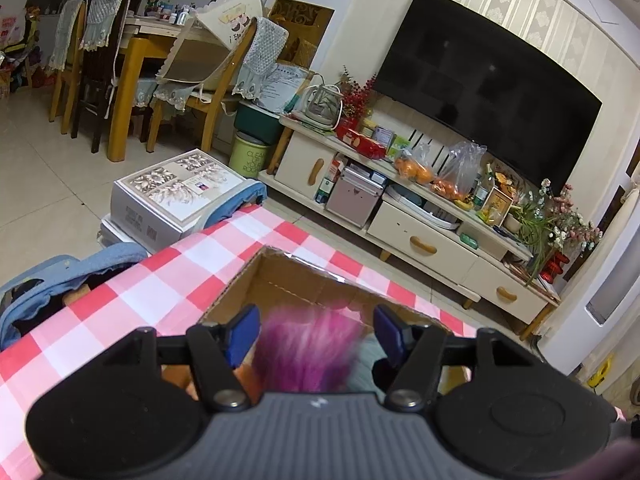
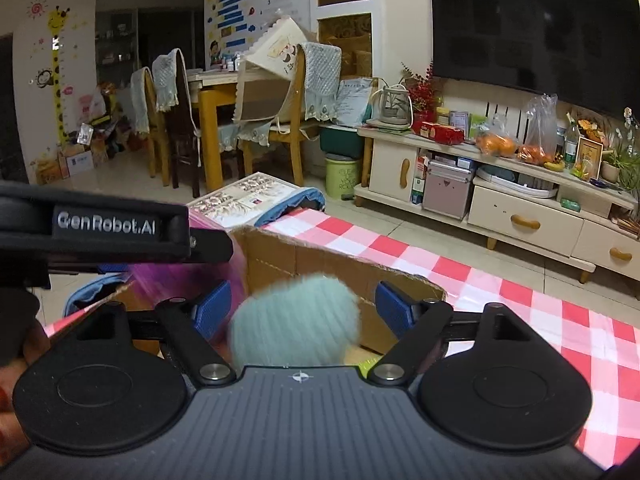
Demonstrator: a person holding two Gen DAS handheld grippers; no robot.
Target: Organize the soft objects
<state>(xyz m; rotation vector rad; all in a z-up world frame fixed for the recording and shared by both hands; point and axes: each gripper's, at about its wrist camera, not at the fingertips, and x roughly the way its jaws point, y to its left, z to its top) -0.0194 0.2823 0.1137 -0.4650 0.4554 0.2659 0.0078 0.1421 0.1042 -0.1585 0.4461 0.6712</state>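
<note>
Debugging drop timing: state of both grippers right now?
Left gripper: open, pink fluffy toy loose between the pads, over the cardboard box.
Right gripper: open, teal fluffy toy between the pads, untouched.

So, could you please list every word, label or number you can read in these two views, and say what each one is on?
"GenRobot.AI": on the side of the left gripper, seen from the right wrist.
"CLEAN" and further words, too blurred to read: on the green bin.
"1", "2", "3": on the wall poster, along with Chinese characters I cannot make out.
Print on the white box, red packet and framed card: too small.
</note>
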